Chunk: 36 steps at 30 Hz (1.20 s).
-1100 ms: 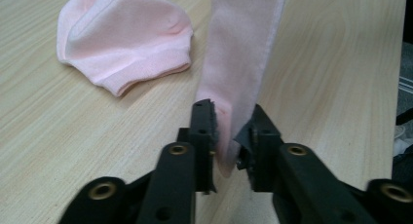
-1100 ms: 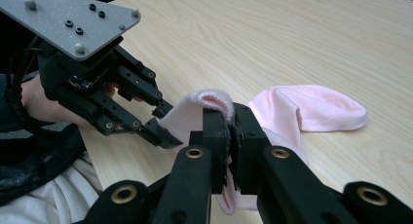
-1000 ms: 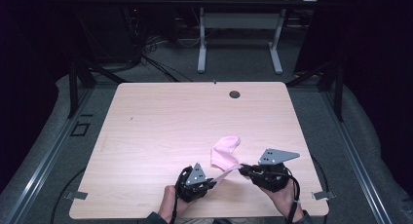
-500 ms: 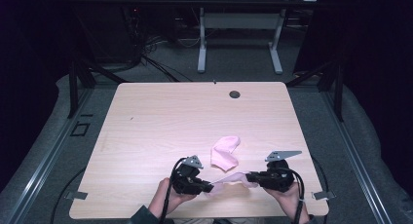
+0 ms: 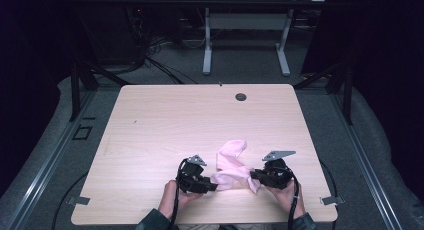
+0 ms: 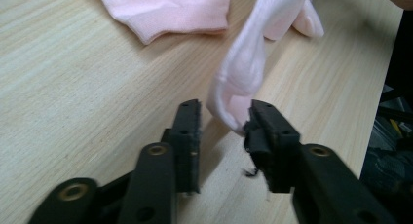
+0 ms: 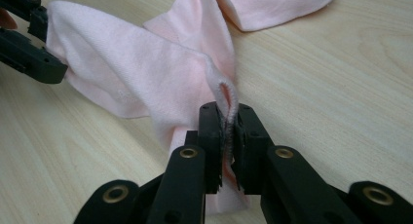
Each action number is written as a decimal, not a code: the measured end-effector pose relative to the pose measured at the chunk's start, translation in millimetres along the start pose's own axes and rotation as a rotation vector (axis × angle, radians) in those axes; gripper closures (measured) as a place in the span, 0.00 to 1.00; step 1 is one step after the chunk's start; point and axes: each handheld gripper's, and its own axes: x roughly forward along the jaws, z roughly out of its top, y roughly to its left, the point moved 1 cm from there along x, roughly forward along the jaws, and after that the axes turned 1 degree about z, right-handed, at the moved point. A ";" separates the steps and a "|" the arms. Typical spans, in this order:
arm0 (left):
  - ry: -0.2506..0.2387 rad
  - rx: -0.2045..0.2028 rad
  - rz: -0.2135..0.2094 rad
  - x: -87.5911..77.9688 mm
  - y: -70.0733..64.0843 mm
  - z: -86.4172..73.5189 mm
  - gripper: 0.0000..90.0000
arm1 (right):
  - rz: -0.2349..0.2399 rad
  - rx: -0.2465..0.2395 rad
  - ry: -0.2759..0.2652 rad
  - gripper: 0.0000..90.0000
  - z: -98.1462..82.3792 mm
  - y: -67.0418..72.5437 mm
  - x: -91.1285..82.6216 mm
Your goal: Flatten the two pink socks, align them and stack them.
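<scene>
The wooden tabletop [image 5: 165,125] carries a pink cloth [image 5: 231,162] near the middle of its near edge, one end lying flat and the other lifted between the two grippers. The right gripper [image 7: 227,136] has its fingers pressed together on a hemmed fold of the cloth. The left gripper [image 6: 224,124] has just been opening; its fingers stand spread, the cloth's end hanging between them and brushing one pad.

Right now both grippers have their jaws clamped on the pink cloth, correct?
Not quite. The right gripper is clamped on the pink cloth; the left gripper has just been opening, the cloth loose between its jaws, as the left gripper view shows.
</scene>
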 end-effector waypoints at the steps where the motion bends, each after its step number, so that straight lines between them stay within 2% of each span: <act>1: -0.039 -0.007 -0.001 1.0 1.0 -0.3 0.78 | -0.007 0.005 0.007 0.93 -0.7 0.0 0.1; 2: -0.039 -0.007 -0.001 1.0 1.0 -0.3 0.82 | -0.007 0.005 0.007 0.93 -0.7 0.0 0.1; 4: -0.090 -0.002 -0.003 1.2 1.0 1.2 0.92 | -0.004 0.000 0.010 0.94 -2.3 0.1 0.8; 5: -0.090 -0.002 -0.003 1.2 1.0 1.2 0.96 | -0.004 0.000 0.010 0.94 -2.3 0.1 0.8; 7: -0.107 0.011 0.008 -1.5 -0.7 2.9 0.98 | -0.006 -0.008 0.021 0.94 -2.7 1.6 -0.1; 10: -0.098 0.013 0.028 -4.5 -2.5 2.2 0.98 | -0.007 -0.016 0.013 0.94 -3.0 4.7 -4.2; 13: -0.094 -0.003 0.012 -15.0 -5.1 -2.5 0.98 | -0.002 -0.019 0.007 0.94 -3.7 9.2 -10.1; 14: -0.092 -0.013 -0.002 -20.4 -6.5 -4.8 0.98 | 0.021 0.000 0.008 0.94 -5.1 15.6 -19.7; 16: -0.084 -0.060 -0.054 -37.8 -11.3 -13.2 0.98 | 0.058 0.012 0.003 0.95 -6.2 23.7 -31.6; 17: -0.084 -0.060 -0.054 -37.8 -11.3 -13.2 0.98 | 0.066 0.016 0.000 0.95 -6.3 27.1 -36.4; 18: -0.075 -0.077 -0.074 -42.5 -11.3 -16.1 0.98 | 0.066 0.016 0.000 0.95 -6.3 27.1 -36.4; 19: -0.064 -0.123 -0.093 -47.2 -8.7 -20.8 0.98 | 0.092 0.029 0.020 0.94 -4.9 29.4 -39.6; 22: -0.038 -0.171 -0.072 -44.1 2.0 -23.8 0.98 | 0.080 0.025 0.068 0.94 -0.6 23.8 -24.0; 23: -0.038 -0.171 -0.072 -44.1 2.0 -23.8 0.98 | 0.080 0.025 0.068 0.94 -0.6 23.8 -24.0; 24: -0.027 -0.178 -0.063 -41.9 4.7 -23.8 0.98 | 0.067 0.020 0.079 0.93 0.7 22.1 -16.2; 25: -0.020 -0.180 -0.045 -38.4 8.5 -23.8 0.96 | 0.017 0.000 0.112 0.91 3.0 20.2 -1.4; 26: -0.018 -0.180 -0.032 -36.9 9.7 -23.8 0.95 | 0.014 -0.012 0.105 0.91 3.9 19.1 4.0; 28: -0.009 -0.184 0.007 -35.2 13.7 -23.5 0.90 | -0.027 -0.017 0.131 0.87 5.0 16.9 12.3; 29: -0.008 -0.182 0.036 -35.0 15.2 -23.5 0.85 | -0.031 -0.021 0.131 0.83 5.3 15.6 14.0; 31: -0.010 -0.181 0.039 -35.3 17.0 -23.7 0.83 | -0.047 -0.012 0.132 0.81 5.2 14.8 15.5; 33: -0.025 -0.169 0.069 -37.9 19.2 -22.4 0.71 | -0.046 -0.031 0.115 0.79 3.8 15.0 15.1; 34: -0.025 -0.169 0.069 -37.9 19.2 -22.4 0.70 | -0.046 -0.031 0.115 0.79 3.8 15.0 15.1; 36: -0.039 -0.148 0.064 -36.6 18.2 -19.2 0.70 | -0.045 -0.064 0.110 0.84 1.8 17.1 14.0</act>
